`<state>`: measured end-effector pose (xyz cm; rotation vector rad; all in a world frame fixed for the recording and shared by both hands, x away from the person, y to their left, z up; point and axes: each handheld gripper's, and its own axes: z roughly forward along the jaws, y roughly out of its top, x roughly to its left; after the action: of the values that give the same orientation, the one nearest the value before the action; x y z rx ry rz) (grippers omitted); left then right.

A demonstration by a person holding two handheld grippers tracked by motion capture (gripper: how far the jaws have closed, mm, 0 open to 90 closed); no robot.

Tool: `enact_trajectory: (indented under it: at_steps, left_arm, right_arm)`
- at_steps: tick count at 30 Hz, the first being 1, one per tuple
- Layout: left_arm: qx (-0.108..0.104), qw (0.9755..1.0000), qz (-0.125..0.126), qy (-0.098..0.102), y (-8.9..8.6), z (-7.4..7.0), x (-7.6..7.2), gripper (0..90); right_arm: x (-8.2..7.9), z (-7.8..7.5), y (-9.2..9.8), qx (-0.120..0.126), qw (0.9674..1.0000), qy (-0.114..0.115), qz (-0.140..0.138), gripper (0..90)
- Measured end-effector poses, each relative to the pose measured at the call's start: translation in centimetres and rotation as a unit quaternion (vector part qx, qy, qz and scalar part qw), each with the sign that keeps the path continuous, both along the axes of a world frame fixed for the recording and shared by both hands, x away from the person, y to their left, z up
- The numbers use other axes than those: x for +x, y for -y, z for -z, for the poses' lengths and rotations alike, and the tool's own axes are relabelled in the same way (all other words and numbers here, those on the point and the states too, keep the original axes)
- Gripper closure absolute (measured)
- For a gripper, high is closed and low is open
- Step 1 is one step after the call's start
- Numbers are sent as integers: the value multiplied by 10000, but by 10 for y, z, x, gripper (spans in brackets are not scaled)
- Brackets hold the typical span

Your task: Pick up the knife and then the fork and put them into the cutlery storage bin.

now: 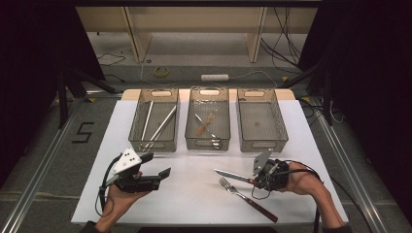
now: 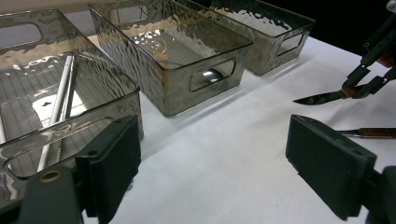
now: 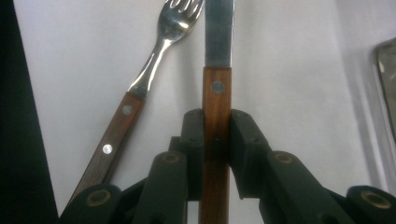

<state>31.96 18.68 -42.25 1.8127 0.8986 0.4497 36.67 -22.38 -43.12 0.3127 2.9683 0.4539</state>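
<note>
The right hand-held gripper was closed on the wooden handle of a table knife; its two black jaws pressed the handle from both sides, a little behind the rivet, so the blade pointed straight ahead of the gripper. In the high view this knife was at the near right of the white surface, with its blade directed to the left, and the left gripper view suggested that the blade was a little above the surface, though I cannot tell this for sure. A fork with the same kind of wooden handle lay just beside it on the surface, a bit nearer to the person, and nothing held it. The left hand-held gripper rested at the near left, its jaws wide open and with nothing between them, probably waiting for its turn. Three transparent bins stood in a row at the far side: the left bin held long metal sticks, the middle bin held a few pieces of cutlery that I cannot name exactly, and the right bin seemed without content. I think the cutlery was being sorted by kind into these bins, and the grasp on the handle, not on the blade, made the knife easy to carry and to drop.
</note>
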Motion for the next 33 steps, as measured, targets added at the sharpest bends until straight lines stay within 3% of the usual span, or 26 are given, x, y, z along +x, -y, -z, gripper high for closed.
enact_trajectory:
  at_steps: [2, 16, 25, 33]
  left_arm:
    - [3, 10000, 2, -2, 0, 0, 0, 174]
    - [-17, 10000, -12, -5, -1, 0, 0, 174]
    - [-27, 10000, -4, 2, -1, 0, 0, 174]
    - [-44, 10000, -12, 8, -1, -1, 0, 174]
  right_arm:
    - [2, 0, 0, 32, 10000, 84, 43, 773]
    - [8, -7, 0, 509, 9964, 52, 670, 773]
    - [12, -12, 4, 997, 9888, -28, 1106, 773]
    - [16, -15, 7, 1205, 9823, -49, 1434, 773]
